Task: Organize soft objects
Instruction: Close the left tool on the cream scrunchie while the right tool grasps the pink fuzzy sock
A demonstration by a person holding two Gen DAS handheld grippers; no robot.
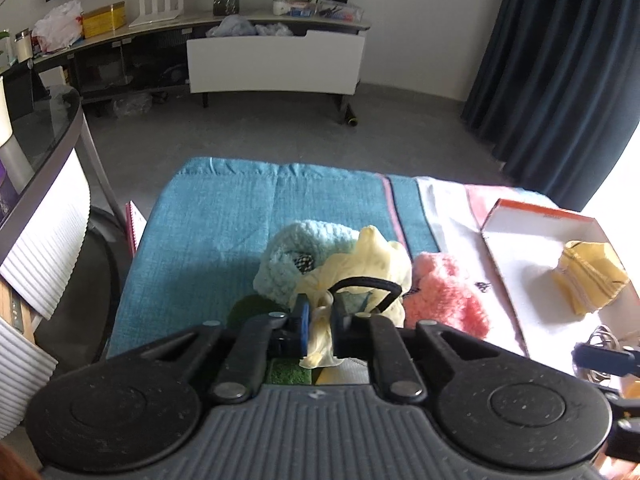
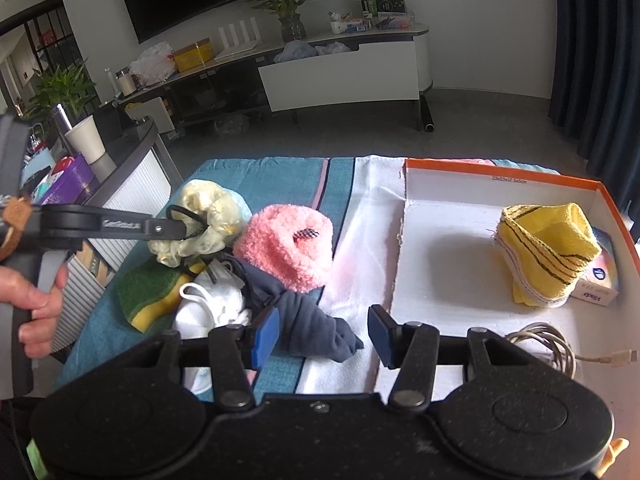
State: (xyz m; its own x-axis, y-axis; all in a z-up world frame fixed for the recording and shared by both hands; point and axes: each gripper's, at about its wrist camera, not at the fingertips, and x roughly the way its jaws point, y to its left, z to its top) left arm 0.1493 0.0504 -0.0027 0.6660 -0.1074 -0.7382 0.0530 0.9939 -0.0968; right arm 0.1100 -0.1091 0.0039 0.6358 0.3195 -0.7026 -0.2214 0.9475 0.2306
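My left gripper is shut on a pale yellow cloth with a black elastic loop, held just above the pile; it shows in the right wrist view too. Behind it lies a light blue fluffy sock, and to its right a pink fluffy sock. My right gripper is open and empty, over a dark navy cloth. A white cloth and a green-yellow sponge lie left of it. A yellow striped towel sits in the orange-rimmed white box.
A teal blanket and a white towel cover the table. In the box are a small tissue pack and a coiled white cable. A dark side table with a paper cup stands at the left.
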